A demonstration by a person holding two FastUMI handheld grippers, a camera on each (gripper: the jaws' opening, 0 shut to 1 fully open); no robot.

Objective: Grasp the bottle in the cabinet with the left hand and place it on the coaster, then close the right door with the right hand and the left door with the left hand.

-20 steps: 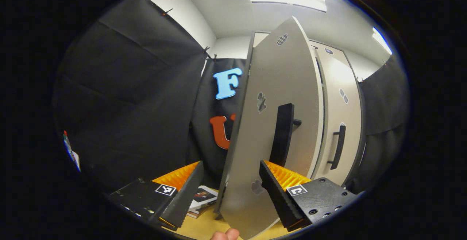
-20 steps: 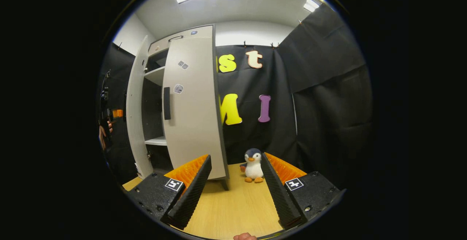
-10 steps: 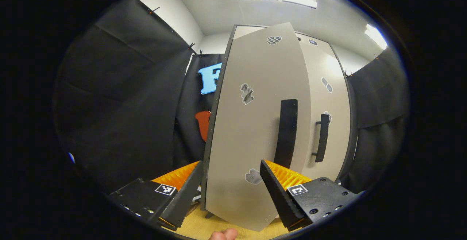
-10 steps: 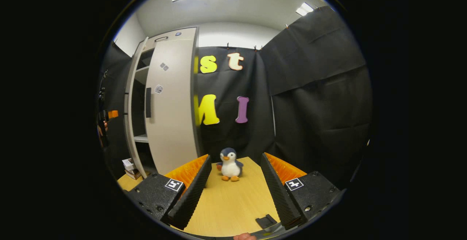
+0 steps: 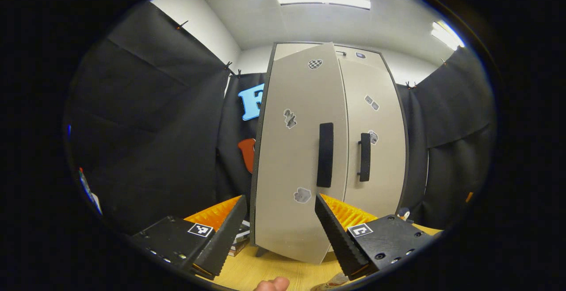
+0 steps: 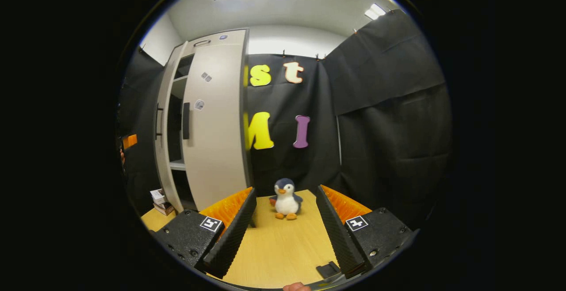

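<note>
Both hand-held grippers gape empty (left door (image 5: 294,158) ajar, right door (image 5: 376,140) shut)

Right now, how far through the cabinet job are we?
Right door looks shut, flush with the cabinet front. In hand: left door is nearly closed, but the right gripper view shows a gap with shelves behind it. Left gripper is open before it, right gripper open facing a penguin toy. Bottle placement can't be confirmed.

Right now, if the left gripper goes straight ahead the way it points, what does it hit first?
Probably the left door of the cabinet. The left gripper is open and aimed at the door's lower face, just below its black handle. The door looks slightly ajar; depth is unclear.
</note>
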